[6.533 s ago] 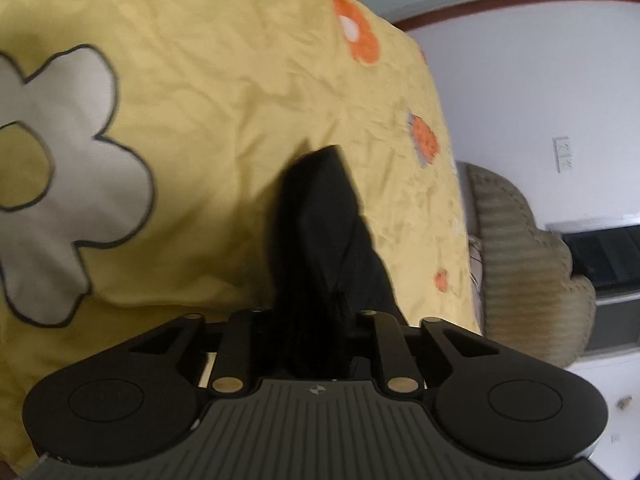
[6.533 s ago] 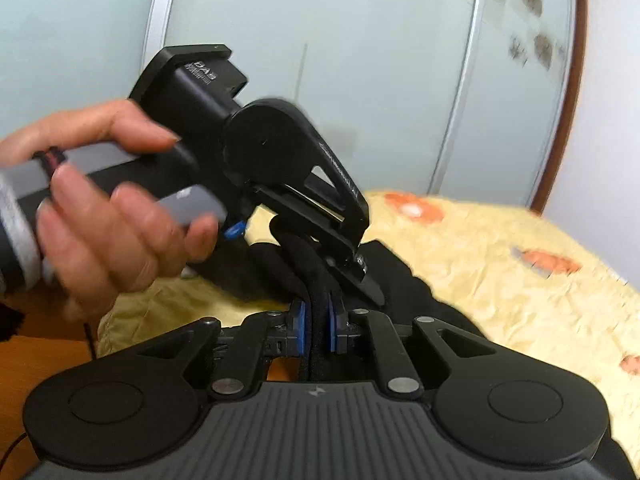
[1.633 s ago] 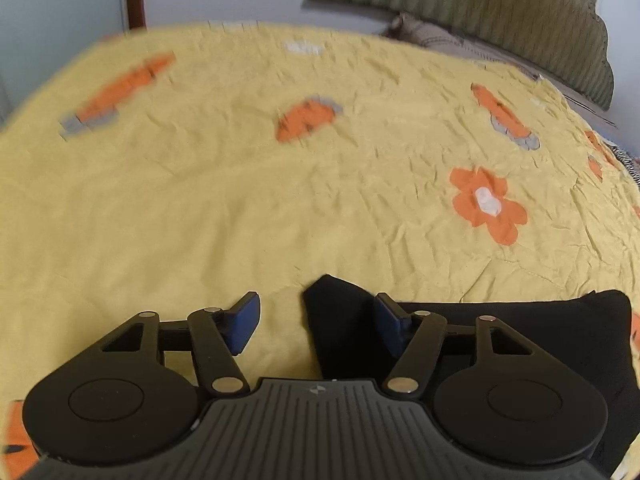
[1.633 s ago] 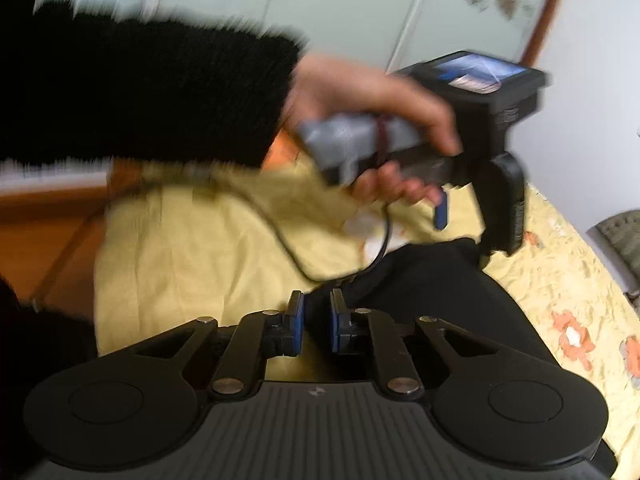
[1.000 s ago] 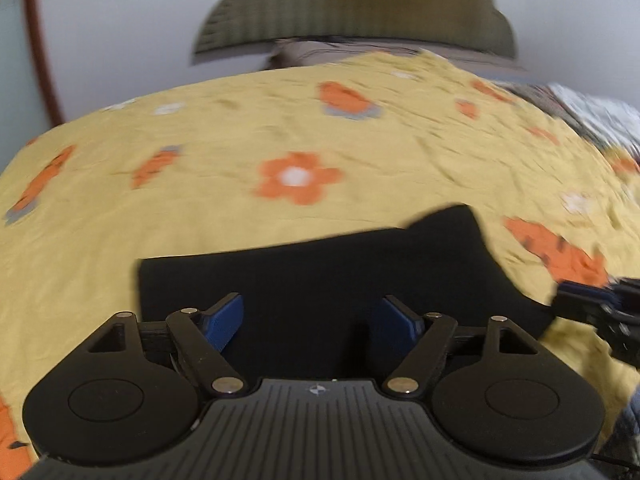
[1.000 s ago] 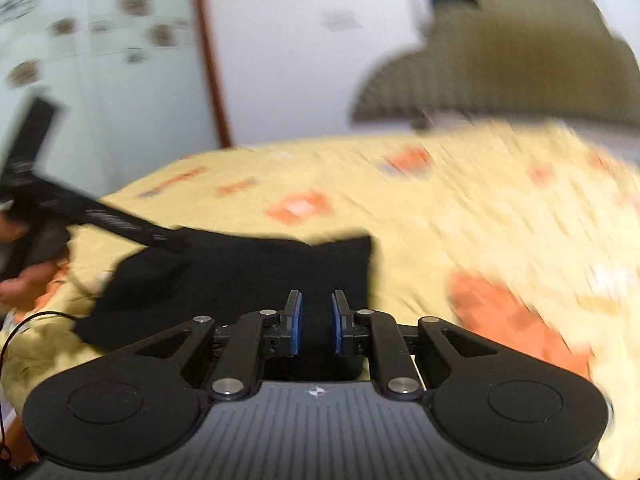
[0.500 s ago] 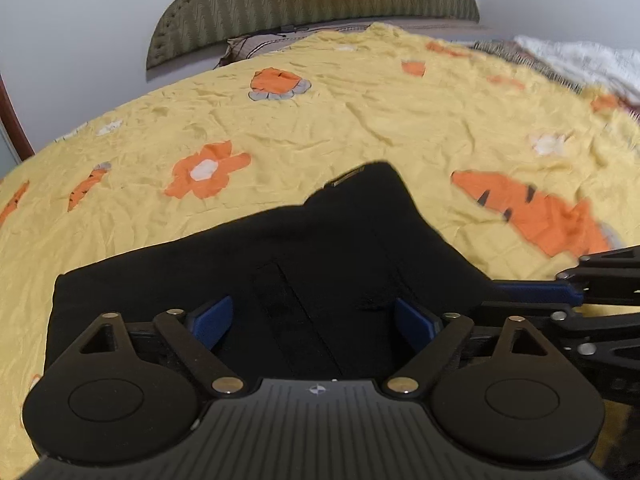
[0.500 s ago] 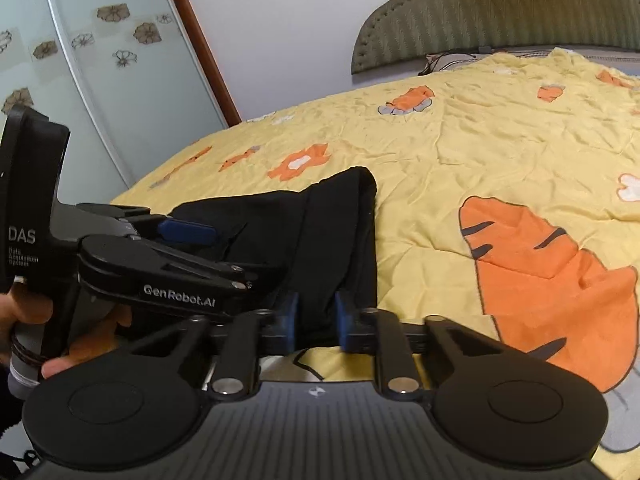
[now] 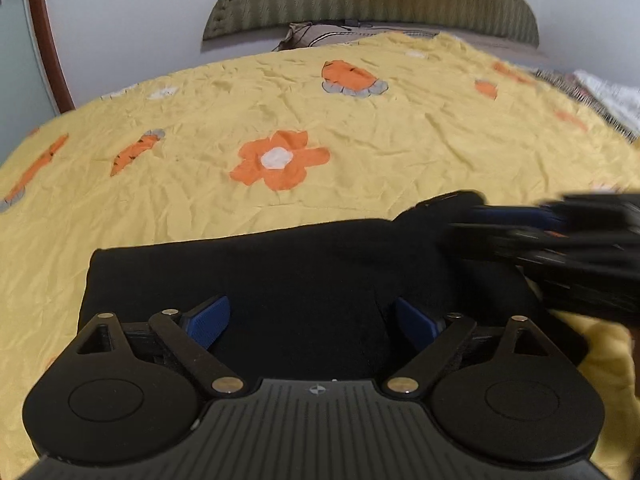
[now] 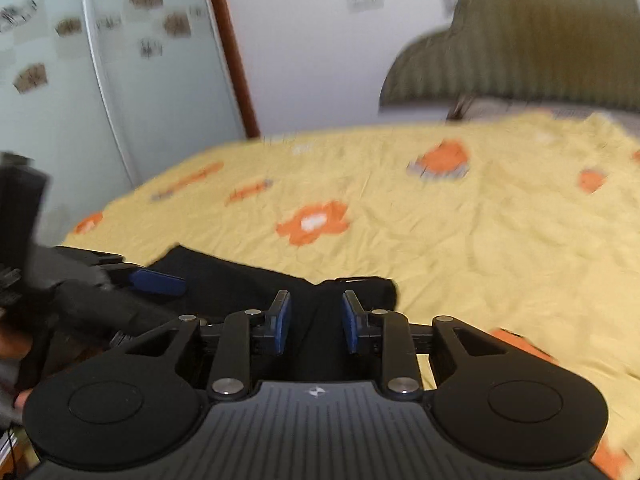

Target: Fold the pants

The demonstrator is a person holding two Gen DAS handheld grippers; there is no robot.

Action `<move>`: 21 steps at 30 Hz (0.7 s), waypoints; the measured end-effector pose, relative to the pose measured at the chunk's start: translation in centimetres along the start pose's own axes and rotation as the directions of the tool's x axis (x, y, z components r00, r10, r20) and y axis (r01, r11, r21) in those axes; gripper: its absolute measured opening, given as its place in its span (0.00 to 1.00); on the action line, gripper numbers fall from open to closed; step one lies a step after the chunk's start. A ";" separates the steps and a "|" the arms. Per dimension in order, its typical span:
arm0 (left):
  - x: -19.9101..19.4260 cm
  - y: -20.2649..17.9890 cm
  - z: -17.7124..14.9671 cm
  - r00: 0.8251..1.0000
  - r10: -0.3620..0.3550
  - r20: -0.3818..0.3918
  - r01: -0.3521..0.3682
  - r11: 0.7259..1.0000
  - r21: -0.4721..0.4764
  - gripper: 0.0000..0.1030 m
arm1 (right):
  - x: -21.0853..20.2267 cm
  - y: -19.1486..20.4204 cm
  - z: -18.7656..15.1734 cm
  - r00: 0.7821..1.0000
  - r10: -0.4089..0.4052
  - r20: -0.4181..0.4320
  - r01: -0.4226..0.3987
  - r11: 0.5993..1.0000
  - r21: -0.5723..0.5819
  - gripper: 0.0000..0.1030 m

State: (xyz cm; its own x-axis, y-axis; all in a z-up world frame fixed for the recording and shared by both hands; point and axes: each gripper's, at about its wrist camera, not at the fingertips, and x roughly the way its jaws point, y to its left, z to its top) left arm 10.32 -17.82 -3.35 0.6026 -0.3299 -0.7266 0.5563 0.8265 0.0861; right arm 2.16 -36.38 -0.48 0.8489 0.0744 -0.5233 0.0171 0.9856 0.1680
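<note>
Black pants lie folded into a flat band on the yellow bedspread. My left gripper hovers low over the middle of the band. Its jaws are wide apart and still opening, and the pads touch no cloth. The right gripper's fingers reach in, blurred, at the band's right end. In the right wrist view my right gripper is over that end of the pants. Its jaws are opening, with cloth below the gap and not pinched. One blue pad of the left gripper shows at the left.
The bedspread carries orange flower and carrot prints. A green padded headboard and a pillow stand at the far end, other bedding at the right. A frosted glass door stands left. A hand holds the left gripper.
Both grippers' jaws have spread wider. The right gripper has swung from the bare bedspread onto the end of the pants. The left gripper has sunk closer to the cloth.
</note>
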 end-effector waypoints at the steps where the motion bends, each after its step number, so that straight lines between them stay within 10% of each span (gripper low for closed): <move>1: -0.4 -0.2 -0.1 1.000 0.009 0.006 -0.009 1.000 0.012 0.88 | 1.4 -0.3 0.2 0.998 -0.047 -0.029 0.047 0.999 -0.016 0.26; 21: -7.2 5.5 -7.1 0.997 0.071 -0.009 -0.071 0.970 -0.234 0.93 | -4.3 8.1 -4.1 0.995 -0.096 0.015 0.097 0.986 -0.139 0.27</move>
State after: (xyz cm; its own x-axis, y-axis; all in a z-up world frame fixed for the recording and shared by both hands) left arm 4.95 -7.68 -2.48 0.6353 -0.2664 -0.7249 0.3631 0.9314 -0.0241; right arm -3.47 -28.11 -0.29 0.8514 -0.0227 -0.5240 0.0258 0.9997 -0.0014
